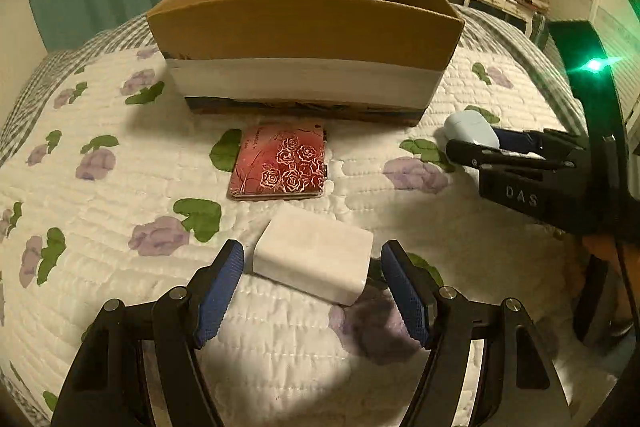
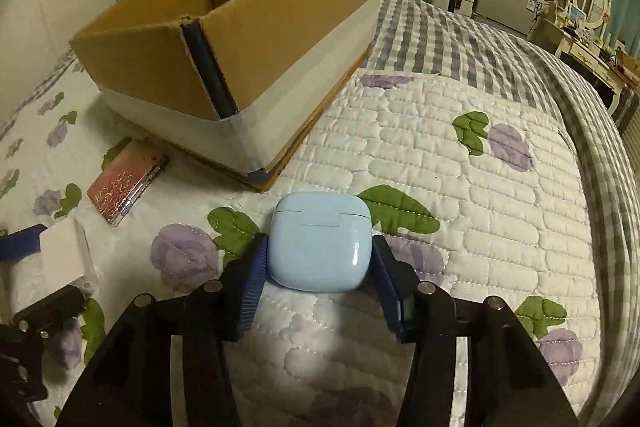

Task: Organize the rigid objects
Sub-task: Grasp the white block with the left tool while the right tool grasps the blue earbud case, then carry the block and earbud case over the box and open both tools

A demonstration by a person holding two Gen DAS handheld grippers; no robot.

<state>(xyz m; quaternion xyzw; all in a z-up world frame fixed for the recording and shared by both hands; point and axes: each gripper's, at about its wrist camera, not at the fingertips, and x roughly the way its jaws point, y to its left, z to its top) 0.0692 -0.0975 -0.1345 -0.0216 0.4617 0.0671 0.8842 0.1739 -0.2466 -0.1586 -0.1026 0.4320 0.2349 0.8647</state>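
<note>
Nothing is seen inside the cardboard box (image 1: pixel 304 27) at the far side. 3 items remain on the quilt (image 1: pixel 100 219): the blue earbud case (image 2: pixel 319 245) is clamped by the right gripper (image 2: pixel 318 267), the white block (image 1: pixel 314 263) is bracketed by the spread left gripper (image 1: pixel 312 287), and the red case (image 1: pixel 280 163) lies untouched near the box.

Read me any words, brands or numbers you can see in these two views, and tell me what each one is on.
"DAS": raised letters on the black body of the right gripper, seen from the left wrist view.
Red rose-patterned case: a line of script along its left edge, too small and blurred to read.
White block, blue earbud case, cardboard box: no readable text.
</note>
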